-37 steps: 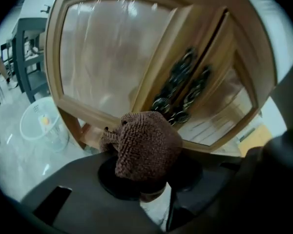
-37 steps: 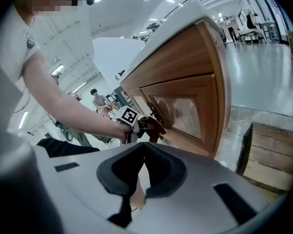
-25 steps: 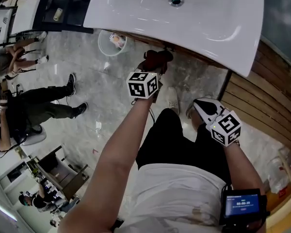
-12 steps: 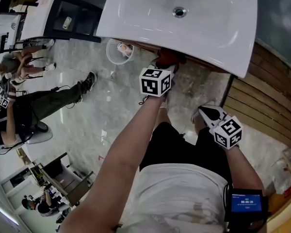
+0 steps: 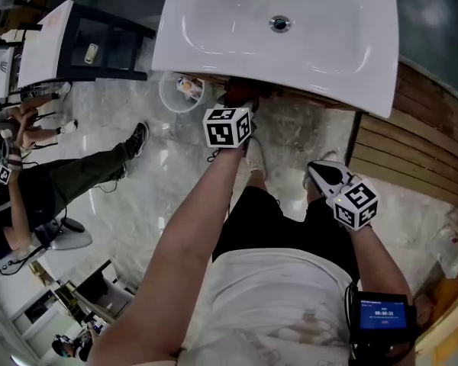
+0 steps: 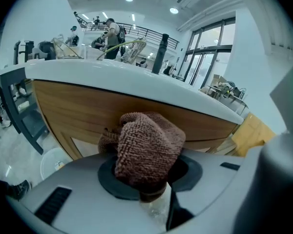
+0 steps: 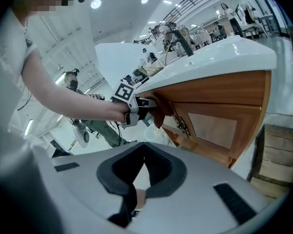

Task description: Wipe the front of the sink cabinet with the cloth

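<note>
A brown tufted cloth (image 6: 147,149) is bunched in my left gripper (image 6: 149,182), which is shut on it. In the head view that left gripper (image 5: 239,104) reaches under the rim of the white sink (image 5: 214,44), with the cloth (image 5: 243,94) at the cabinet's front. The right gripper view shows the cloth (image 7: 159,115) pressed against the wooden cabinet front (image 7: 219,99). The wood panel (image 6: 73,108) fills the left gripper view just behind the cloth. My right gripper (image 5: 321,171) hangs low near my right leg, shut, holding nothing, away from the cabinet.
A clear plastic bin (image 5: 179,91) stands on the marble floor left of the cabinet. A dark shelf unit (image 5: 99,48) is further left. A person (image 5: 53,181) sits on the floor at the left. Wooden slats (image 5: 420,139) run along the right.
My left gripper with the cloth slid a little right along the cabinet front, then back left. The right gripper has stayed in place.
</note>
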The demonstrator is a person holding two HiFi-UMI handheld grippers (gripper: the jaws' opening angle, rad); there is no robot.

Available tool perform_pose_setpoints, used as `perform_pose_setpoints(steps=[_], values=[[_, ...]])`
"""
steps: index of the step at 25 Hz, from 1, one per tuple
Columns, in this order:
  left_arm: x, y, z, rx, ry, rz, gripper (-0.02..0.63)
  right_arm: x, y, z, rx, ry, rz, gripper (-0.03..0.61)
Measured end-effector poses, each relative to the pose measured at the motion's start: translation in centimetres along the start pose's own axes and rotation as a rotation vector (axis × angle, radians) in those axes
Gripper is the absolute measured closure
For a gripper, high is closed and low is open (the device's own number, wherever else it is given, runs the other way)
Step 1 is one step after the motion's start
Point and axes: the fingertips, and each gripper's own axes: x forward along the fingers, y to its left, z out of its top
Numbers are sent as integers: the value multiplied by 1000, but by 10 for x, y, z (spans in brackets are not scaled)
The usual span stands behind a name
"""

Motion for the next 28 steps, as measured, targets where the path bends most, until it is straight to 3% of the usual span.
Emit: perform_pose_setpoints(steps=[8, 14, 19, 25, 28], values=[[-21, 61, 23, 16, -27, -6, 503, 54, 24, 32, -24, -28, -9, 566], [-52, 149, 30, -8, -70, 1, 503, 115, 50, 56, -42, -49, -53, 565], [-57, 202, 22, 5, -33, 18, 503, 142, 64, 63, -11, -68, -85, 565], [-36, 222, -3, 127, 62, 43, 503, 150, 75, 59, 25, -80, -90, 566], [-22, 217, -15, 255, 126, 25, 503, 147, 74, 51, 38, -75, -97, 565]])
